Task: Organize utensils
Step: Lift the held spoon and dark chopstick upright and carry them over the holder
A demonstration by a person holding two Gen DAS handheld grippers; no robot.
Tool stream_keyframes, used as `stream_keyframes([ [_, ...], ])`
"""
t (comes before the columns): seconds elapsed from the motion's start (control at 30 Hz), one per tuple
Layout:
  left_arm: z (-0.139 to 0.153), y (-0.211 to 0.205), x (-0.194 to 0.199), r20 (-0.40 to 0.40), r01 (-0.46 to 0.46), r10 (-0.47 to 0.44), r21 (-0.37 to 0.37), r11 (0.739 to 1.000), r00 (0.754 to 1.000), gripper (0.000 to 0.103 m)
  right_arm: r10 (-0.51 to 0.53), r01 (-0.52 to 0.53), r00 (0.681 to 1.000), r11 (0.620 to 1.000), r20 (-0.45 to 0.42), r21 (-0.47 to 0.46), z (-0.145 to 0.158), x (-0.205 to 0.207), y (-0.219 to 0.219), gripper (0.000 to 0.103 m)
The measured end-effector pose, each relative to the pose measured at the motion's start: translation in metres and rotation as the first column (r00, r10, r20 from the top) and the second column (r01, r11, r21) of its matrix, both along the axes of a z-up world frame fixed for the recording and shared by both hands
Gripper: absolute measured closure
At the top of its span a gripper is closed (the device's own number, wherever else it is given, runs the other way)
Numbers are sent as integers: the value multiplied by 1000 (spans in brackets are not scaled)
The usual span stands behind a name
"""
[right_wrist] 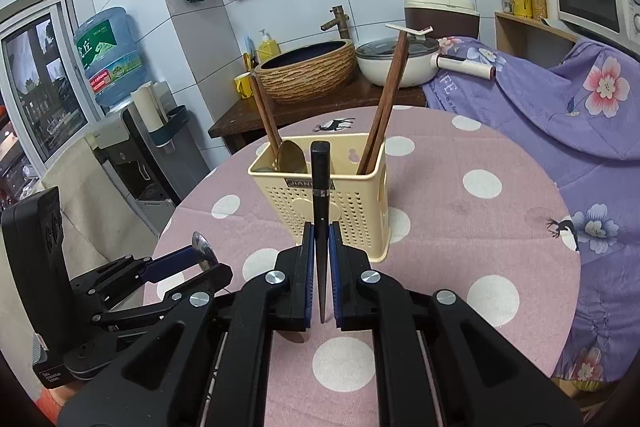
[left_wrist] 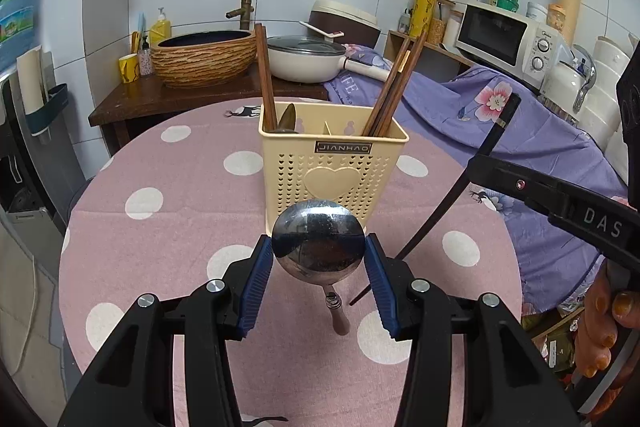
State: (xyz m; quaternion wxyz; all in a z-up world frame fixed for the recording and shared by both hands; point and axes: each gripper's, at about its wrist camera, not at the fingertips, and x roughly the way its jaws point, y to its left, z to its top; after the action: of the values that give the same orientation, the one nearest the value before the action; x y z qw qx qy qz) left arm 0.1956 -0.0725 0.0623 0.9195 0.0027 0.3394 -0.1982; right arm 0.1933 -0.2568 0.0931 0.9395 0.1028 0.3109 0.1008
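The left tongs (left_wrist: 319,267) pinch a steel ladle-style spoon (left_wrist: 318,241) by the rim of its bowl, one blue pad on each side, the bowl facing the camera and the wooden-tipped handle hanging down toward 6 o'clock, clear of the desk (left_wrist: 168,227). The right tongs (right_wrist: 320,271) are pressed together on a single black chopstick (right_wrist: 321,195), gripped low on its tapered half so that the thick square end stands up toward 12 o'clock.

The spoon is stiff and fairly heavy for its size, and its polished, rounded bowl looks slippery. A hold across the bowl rim is likely to let it pivot or slide, so the neck where handle meets bowl would probably be the surer place. The chopstick is light, rigid and smooth, and held near one end it could swing in the pads, so a grip nearer the middle would steady it.

The cream perforated utensil holder (left_wrist: 334,163) stands on the pink polka-dot desk just beyond both tongs at 12 o'clock. In the left wrist view the spoon sits directly in front of its heart-embossed wall. In the right wrist view the chopstick's top lines up with the front rim. Brown wooden chopsticks (left_wrist: 390,95) lean in its right compartment, and a brass-coloured spoon (right_wrist: 291,157) with more chopsticks stands in its left.
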Motion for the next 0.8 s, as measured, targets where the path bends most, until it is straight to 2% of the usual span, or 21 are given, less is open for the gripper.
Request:
stream_keyframes([
  [0.37,28,10,9,31,6,-6,-10,1000,1000,57,33,-31,999,999,37,-43,36,7,2,95],
  [0.6,62,17,15,79,20,-18,-20,1000,997,57,49,-46,996,998,75,-41,67,11,0,95],
  [0.8,103,12,30,175,4,-2,-10,1000,985,57,39,-30,987,997,153,-65,108,22,1,95],
])
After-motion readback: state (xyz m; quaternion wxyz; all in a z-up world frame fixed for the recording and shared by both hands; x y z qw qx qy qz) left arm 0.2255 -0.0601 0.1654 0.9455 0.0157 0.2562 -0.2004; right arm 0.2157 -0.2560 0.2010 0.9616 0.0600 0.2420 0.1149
